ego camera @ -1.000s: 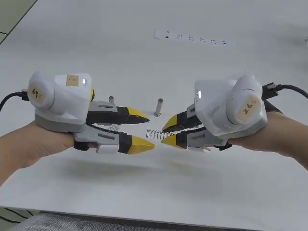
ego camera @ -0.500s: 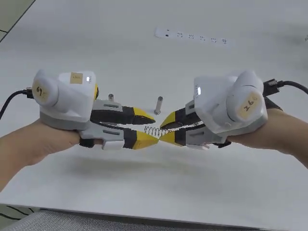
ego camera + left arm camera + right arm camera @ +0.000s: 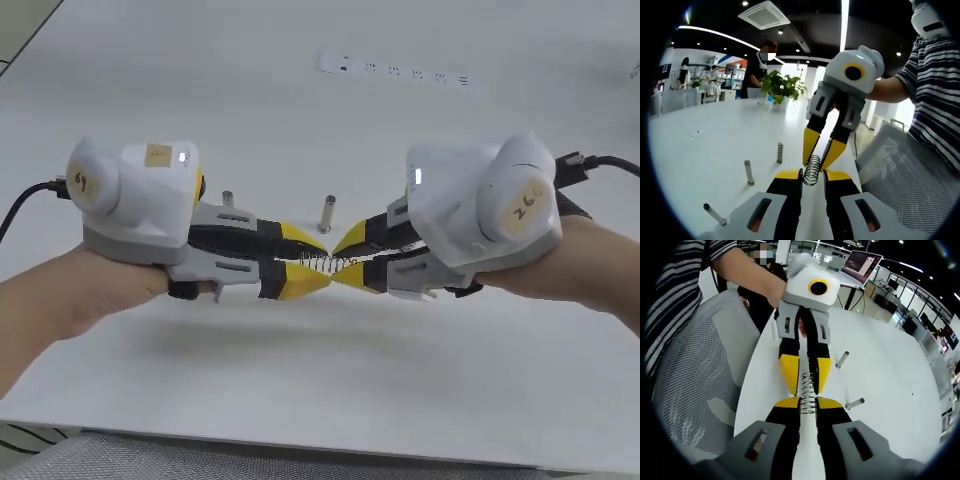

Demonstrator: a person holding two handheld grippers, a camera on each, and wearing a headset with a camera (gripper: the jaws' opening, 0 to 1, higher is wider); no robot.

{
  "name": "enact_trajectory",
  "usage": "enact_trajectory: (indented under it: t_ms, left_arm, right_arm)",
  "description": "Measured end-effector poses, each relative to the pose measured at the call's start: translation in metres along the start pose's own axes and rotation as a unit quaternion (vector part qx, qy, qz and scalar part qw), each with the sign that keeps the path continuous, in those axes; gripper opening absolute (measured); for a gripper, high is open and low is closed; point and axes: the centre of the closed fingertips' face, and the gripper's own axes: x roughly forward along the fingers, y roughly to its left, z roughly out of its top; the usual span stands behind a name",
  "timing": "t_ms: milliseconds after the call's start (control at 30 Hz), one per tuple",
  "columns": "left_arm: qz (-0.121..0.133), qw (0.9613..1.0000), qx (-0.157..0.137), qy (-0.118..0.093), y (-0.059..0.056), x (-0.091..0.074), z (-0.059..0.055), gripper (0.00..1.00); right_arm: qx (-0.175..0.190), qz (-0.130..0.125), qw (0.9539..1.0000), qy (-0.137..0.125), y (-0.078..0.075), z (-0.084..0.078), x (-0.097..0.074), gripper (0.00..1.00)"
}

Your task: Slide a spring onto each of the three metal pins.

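White table [image 3: 330,390] broad, power strip [image 3: 395,72] near far edge. Left gripper [image 3: 320,263] and right gripper [image 3: 342,264] hand-held, meeting tip to tip above table. Three metal pins [image 3: 748,172] on table beyond tips; farthest one looks ribbed, maybe coil on it, too small to tell. Spring [image 3: 807,390] off table, bridging both grippers: right jaws clamped on one end, left jaws pinching other end.
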Motion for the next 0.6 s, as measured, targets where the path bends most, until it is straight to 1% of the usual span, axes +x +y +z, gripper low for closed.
enact_trajectory:
  t_ms: [67, 267, 367, 600]
  left_arm:
    - [-0.001, 1.0000, -0.004, -0.001, -0.0003, 0.0002, -0.0003, 0.15]
    - [-0.001, 1.0000, -0.003, -0.007, -0.0001, 0.0001, 0.0019, 0.12]
    - [0.000, 1.0000, -0.002, -0.007, 0.0002, -0.0004, 0.0023, 0.10]
    - [-0.003, 0.9999, -0.004, -0.009, -0.0022, -0.0005, 0.0022, 0.09]
  right_arm:
    - [0.000, -0.001, 1.0000, 0.000, -0.0001, -0.0001, -0.0002, 0.13]
    - [-0.001, 0.000, 1.0000, -0.001, 0.0007, -0.0002, -0.0005, 0.13]
    - [0.000, 0.001, 1.0000, -0.002, 0.0007, 0.0002, -0.0006, 0.13]
    - [-0.004, 0.002, 1.0000, -0.001, 0.0031, 0.0004, 0.0000, 0.13]
